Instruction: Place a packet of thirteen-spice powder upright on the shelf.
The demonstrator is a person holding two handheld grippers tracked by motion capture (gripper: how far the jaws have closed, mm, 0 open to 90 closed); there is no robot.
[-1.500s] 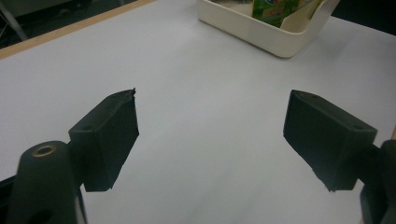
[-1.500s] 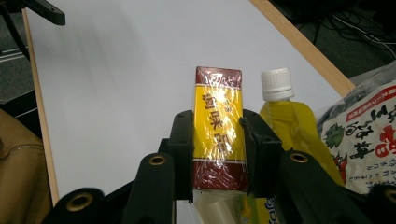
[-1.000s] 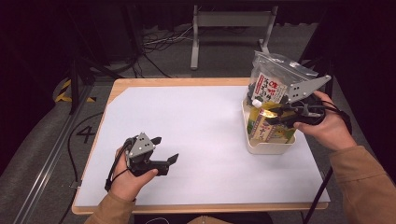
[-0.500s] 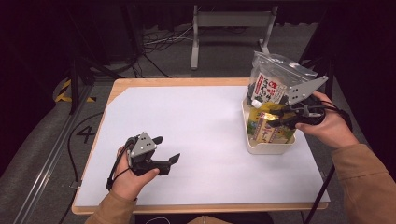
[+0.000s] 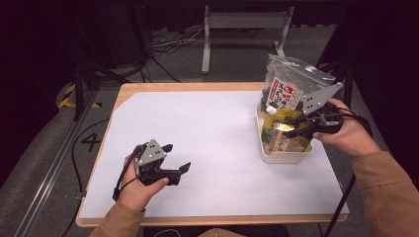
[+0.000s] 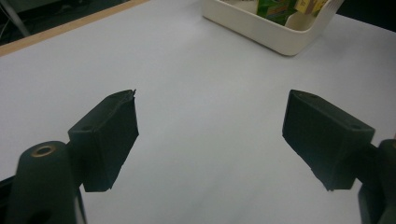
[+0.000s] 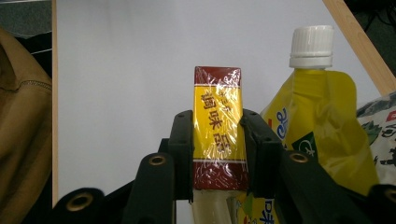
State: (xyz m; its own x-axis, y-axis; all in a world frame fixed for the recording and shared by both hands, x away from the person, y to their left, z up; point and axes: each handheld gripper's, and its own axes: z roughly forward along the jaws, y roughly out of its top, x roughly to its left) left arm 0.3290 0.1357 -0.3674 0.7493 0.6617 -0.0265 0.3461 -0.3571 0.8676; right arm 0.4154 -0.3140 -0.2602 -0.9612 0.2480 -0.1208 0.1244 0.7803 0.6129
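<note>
- High view: the right gripper sits over a white bin at the table's right side, with the person's right hand behind it.
- Right gripper view: both black pads press the sides of a yellow and dark-red box wrapped in clear film; the jaws are closed on the box and hold it upright.
- Just to one side of the box in that view stands a yellow pouch with a white screw cap; whether box and pouch touch cannot be told.
- A clear bag with a printed label stands in the far end of the bin, rising well above its rim.
- Near the table's front left, the left gripper lies low over the white surface in the left hand, well apart from the bin.
- Left gripper view: its two jaws stand wide apart with bare table between them, gripping nothing; the bin shows farther off.
</note>
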